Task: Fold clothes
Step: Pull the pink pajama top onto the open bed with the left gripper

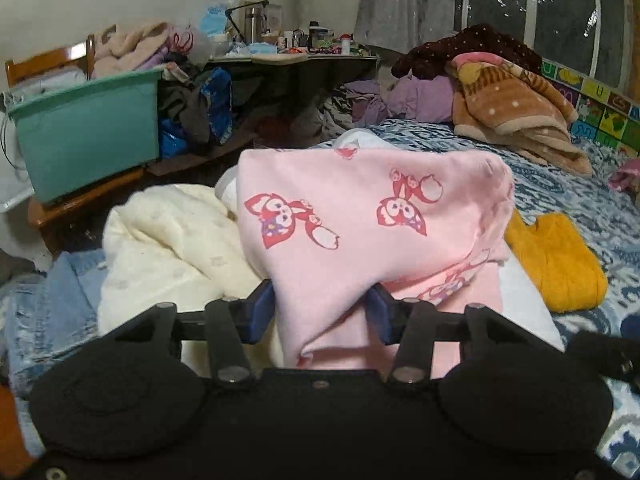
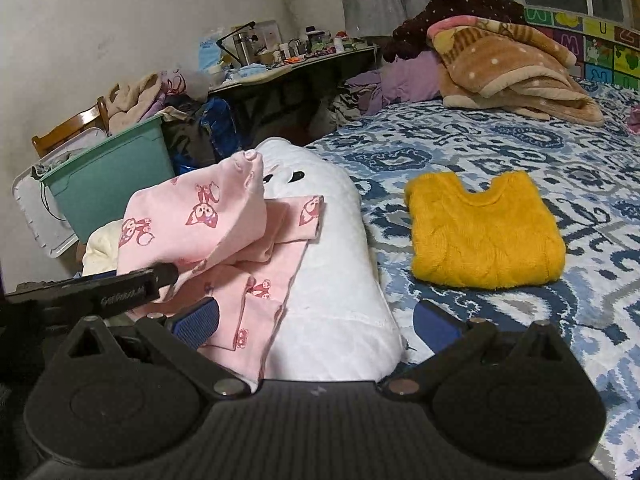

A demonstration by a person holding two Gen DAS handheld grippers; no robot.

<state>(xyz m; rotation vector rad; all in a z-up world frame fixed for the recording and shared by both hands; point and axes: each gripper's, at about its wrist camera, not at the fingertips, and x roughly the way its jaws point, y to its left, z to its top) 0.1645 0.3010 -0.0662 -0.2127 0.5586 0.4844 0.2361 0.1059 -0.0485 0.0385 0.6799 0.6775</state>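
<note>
A pink garment with red cartoon prints (image 1: 352, 216) is lifted and draped over a white garment (image 2: 332, 260) on the bed. My left gripper (image 1: 320, 312) is shut on the pink garment's lower fold, which bunches between the blue pads. In the right wrist view the pink garment (image 2: 200, 216) hangs left of centre, with the left gripper (image 2: 168, 276) reaching in from the left. My right gripper (image 2: 316, 324) stands wide open just above the near end of the white garment, with nothing between its fingers.
A folded yellow sweater (image 2: 484, 232) lies on the blue patterned bedspread (image 2: 520, 148) to the right. Cream fleece (image 1: 168, 248) and denim (image 1: 52, 300) lie to the left. A green bin (image 2: 112, 176) stands beside the bed, and blankets (image 2: 508, 68) are piled at the far end.
</note>
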